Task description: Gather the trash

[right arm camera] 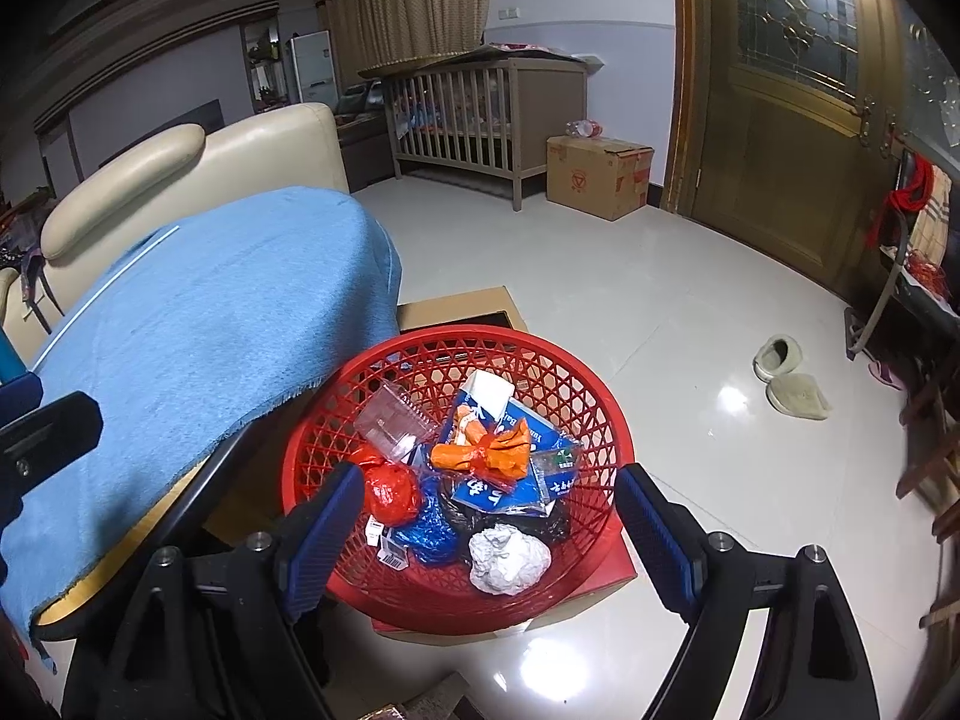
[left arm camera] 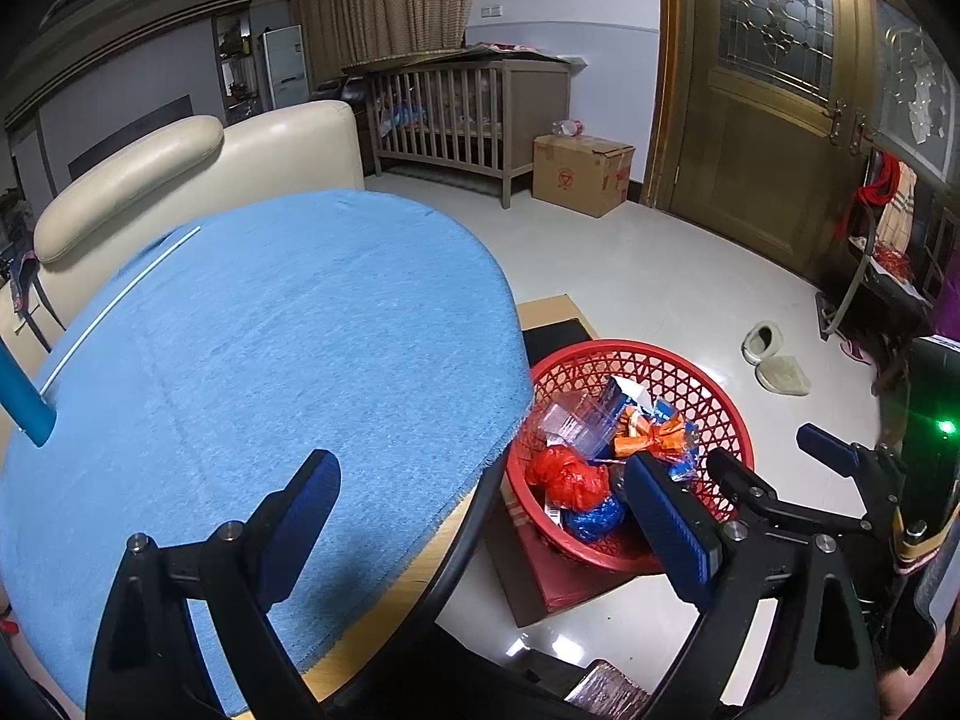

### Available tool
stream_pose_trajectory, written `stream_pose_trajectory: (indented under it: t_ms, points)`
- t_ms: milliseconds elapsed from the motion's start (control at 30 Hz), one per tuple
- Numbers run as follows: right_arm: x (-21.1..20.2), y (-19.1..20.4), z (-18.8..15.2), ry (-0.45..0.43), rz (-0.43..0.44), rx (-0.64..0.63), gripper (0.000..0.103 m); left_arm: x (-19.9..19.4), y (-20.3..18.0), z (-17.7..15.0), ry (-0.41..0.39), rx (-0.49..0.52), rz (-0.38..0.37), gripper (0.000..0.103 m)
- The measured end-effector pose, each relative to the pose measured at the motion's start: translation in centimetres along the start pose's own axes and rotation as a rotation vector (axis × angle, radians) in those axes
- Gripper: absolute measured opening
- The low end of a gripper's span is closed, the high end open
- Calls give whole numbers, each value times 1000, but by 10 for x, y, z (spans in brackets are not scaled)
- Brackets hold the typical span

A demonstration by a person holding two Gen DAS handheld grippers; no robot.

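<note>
A red mesh basket (right arm camera: 606, 420) stands on a red box beside the table. It holds trash: a crumpled white paper ball (right arm camera: 509, 558), an orange wrapper (right arm camera: 486, 456), a red bag (right arm camera: 390, 492), a clear plastic box (right arm camera: 393, 420), blue packaging (right arm camera: 510, 486). My right gripper (right arm camera: 492, 522) is open and empty, just above the basket's near side. My left gripper (left arm camera: 486, 498) is open and empty over the table's right edge; the basket (left arm camera: 714, 384) lies behind its right finger. The right gripper (left arm camera: 774, 462) also shows in the left wrist view.
The round table wears a blue cloth (left arm camera: 270, 360) with a white straw (left arm camera: 120, 300) on it. A cream sofa (left arm camera: 180, 174) is behind. A crib (right arm camera: 480, 120), a cardboard box (right arm camera: 600, 174), slippers (right arm camera: 786, 372) and a wooden door (right arm camera: 780, 120) stand around the tiled floor.
</note>
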State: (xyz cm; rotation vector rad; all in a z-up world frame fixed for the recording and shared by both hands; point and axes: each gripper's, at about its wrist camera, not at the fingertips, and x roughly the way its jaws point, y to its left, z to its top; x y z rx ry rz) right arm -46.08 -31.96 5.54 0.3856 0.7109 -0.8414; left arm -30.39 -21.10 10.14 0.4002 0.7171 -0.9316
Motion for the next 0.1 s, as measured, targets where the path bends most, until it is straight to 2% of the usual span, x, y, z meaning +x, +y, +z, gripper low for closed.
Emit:
stream_pose_trajectory:
  t_ms: [100]
  points:
    - [0,-1,0,-1,-7,1,87,4,0,-1,10,-5,-6,96]
